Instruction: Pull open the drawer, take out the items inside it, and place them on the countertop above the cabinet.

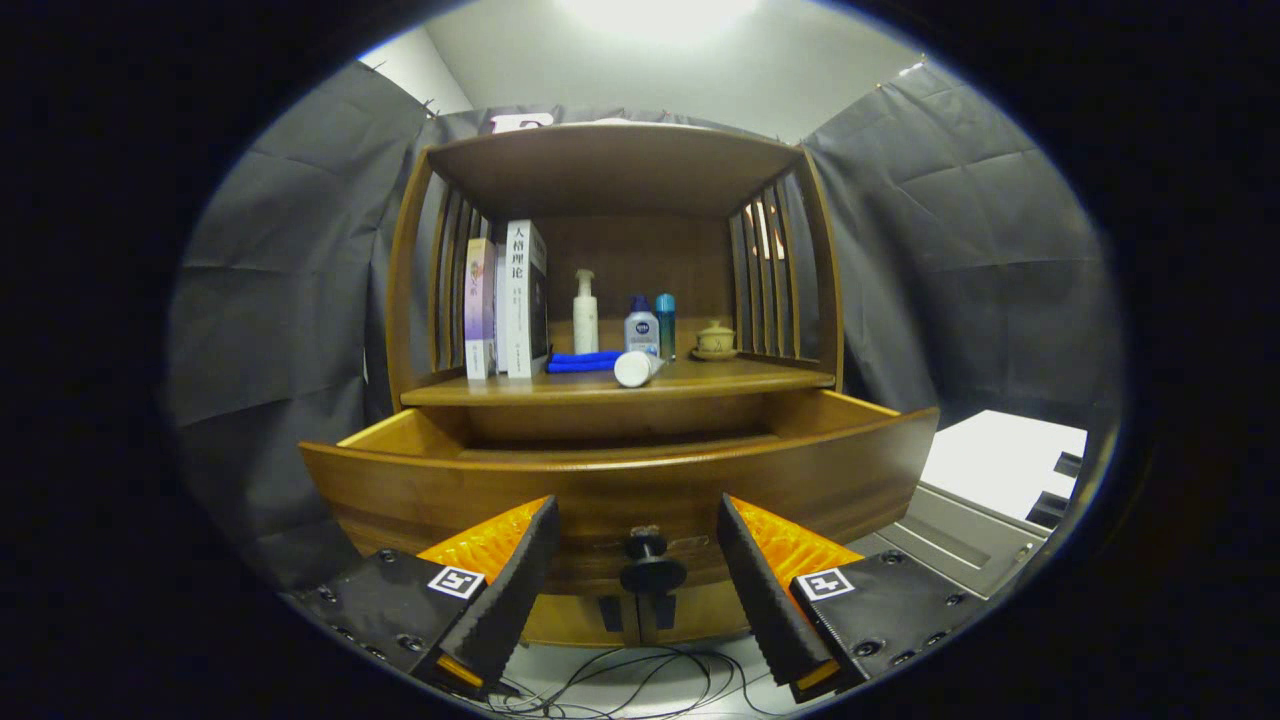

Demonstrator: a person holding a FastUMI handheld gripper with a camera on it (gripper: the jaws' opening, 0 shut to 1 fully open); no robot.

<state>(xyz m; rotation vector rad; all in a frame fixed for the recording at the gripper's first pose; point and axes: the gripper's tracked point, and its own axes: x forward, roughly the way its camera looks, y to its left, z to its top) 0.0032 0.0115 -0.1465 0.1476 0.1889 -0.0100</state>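
The wooden cabinet's drawer stands pulled out toward me, its curved front just beyond my fingers. Its dark knob sits between the two fingertips without touching either. My gripper is open and holds nothing. The drawer's inside is hidden behind its front panel. On the countertop above lie a folded blue cloth and a white tube on its side, near the front edge.
Books stand at the countertop's left. A white pump bottle, a small clear bottle, a blue bottle and a lidded cup stand further back. Cables trail on the floor below. A white unit sits right.
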